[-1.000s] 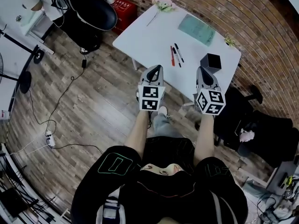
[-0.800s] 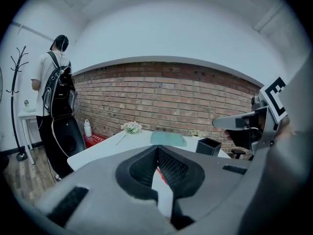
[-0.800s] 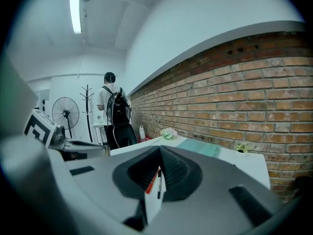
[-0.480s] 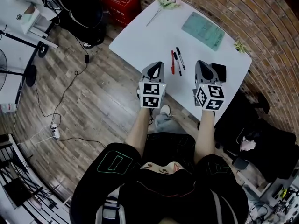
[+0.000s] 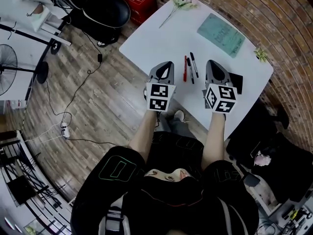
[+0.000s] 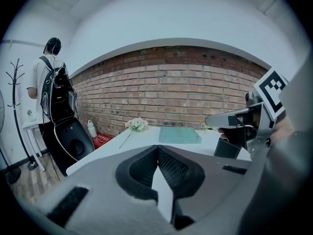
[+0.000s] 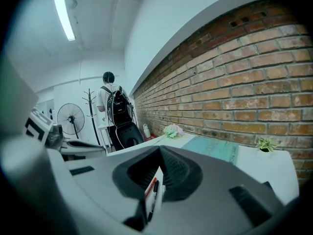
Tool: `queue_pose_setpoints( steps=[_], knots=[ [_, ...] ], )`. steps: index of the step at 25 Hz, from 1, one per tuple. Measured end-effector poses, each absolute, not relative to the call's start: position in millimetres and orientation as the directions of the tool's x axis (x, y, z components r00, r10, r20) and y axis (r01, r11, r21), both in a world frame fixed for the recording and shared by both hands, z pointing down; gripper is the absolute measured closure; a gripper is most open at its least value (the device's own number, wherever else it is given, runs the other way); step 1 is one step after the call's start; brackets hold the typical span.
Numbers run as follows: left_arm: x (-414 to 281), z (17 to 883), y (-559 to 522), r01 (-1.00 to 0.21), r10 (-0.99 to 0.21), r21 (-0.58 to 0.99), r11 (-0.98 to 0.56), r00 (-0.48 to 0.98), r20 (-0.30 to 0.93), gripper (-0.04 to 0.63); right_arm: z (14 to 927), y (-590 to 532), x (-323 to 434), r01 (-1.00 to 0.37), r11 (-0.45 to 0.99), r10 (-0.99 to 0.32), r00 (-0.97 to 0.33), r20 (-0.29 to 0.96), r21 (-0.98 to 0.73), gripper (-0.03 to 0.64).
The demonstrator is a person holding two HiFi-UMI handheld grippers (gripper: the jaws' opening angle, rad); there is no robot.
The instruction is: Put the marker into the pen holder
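Three markers lie side by side on the white table point(image 5: 156, 38): one red marker point(image 5: 185, 68) and two black markers point(image 5: 194, 65). The black square pen holder point(image 5: 237, 81) stands to their right, partly hidden behind my right gripper point(image 5: 213, 64). My left gripper point(image 5: 167, 65) hovers over the table's near edge, just left of the markers. Both grippers are shut and hold nothing. In the right gripper view the red marker point(image 7: 150, 186) and a black marker point(image 7: 155, 196) show through the gap below the closed tips. The left gripper view shows the holder point(image 6: 227, 149) at the right.
A teal sheet point(image 5: 221, 28), a pale flower stem point(image 5: 180, 1) and a small green plant point(image 5: 261, 54) lie at the table's far side by the brick wall. A black chair point(image 5: 105, 9) and a fan point(image 5: 10, 72) stand to the left, where a person point(image 6: 49, 82) stands.
Both grippers have moved forward and slightly down, from short of the table to above its near edge, flanking the markers. The right gripper now overlaps the pen holder in the head view.
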State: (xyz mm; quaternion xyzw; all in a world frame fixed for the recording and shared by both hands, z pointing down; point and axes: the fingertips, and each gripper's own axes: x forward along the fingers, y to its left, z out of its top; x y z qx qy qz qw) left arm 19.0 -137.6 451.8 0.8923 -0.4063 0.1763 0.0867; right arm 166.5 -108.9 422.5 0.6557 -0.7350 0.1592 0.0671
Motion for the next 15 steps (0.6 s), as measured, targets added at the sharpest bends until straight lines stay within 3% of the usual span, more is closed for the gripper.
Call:
queue_pose_setpoints(
  steps=[15],
  knots=[
    [24.6,492.8,-181.4,-0.733,-0.631,0.092,-0.674,0.636,0.445,0.586,467.0,-154.5,175.2,-0.992,0.041,-0.892,-0.092,0.443,-0.123,0.612]
  ],
)
